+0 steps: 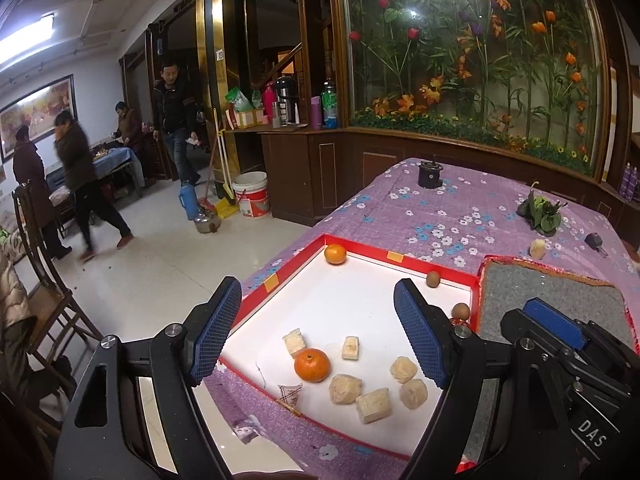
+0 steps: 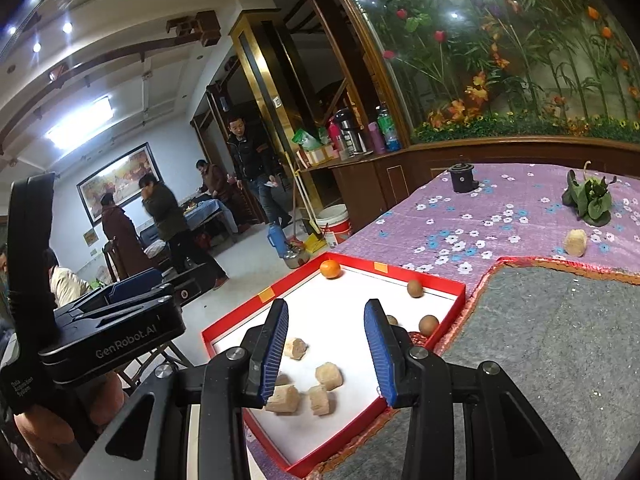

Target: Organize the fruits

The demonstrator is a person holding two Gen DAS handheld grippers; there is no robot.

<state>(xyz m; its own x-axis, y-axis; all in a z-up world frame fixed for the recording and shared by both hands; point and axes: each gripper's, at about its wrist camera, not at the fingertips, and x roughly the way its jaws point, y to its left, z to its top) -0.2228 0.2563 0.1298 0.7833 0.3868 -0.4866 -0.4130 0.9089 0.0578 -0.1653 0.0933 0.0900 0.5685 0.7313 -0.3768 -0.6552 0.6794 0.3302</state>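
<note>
Red cardboard walls and a white floor make up the shallow tray (image 1: 362,257) in which most of the fruit is gathered. A glossy orange tangerine (image 1: 312,365) with a small green stem scar is seen near the tray's front, and a second tangerine (image 1: 335,254) is tucked into the far corner. Pale, cream-coloured peeled fruit chunks (image 1: 373,405), some blocky and some rounded, are scattered around the nearer tangerine. Two small brown round fruits (image 1: 433,279) are lodged against the tray's right wall. One more pale chunk (image 2: 575,242) is left outside the tray, on the cloth near a bunch of dark green leaves (image 2: 589,199). The left gripper (image 1: 316,330) is held above the tray with its blue ribbed pads wide apart and nothing between them. The right gripper (image 2: 326,350) is likewise held over the tray, its pads apart by a narrower gap and closed on nothing. The table is covered with a purple cloth (image 1: 440,208) printed with white and blue flowers, and a grey felt mat (image 2: 560,340) with a red-orange edge is laid beside the tray. A small black cylinder (image 1: 430,175) is set at the far end. Behind the table, a glass-fronted display of artificial flowers (image 1: 480,52) is framed in dark wood. Several people (image 1: 80,184) are seen standing on the pale tiled floor beyond.
</note>
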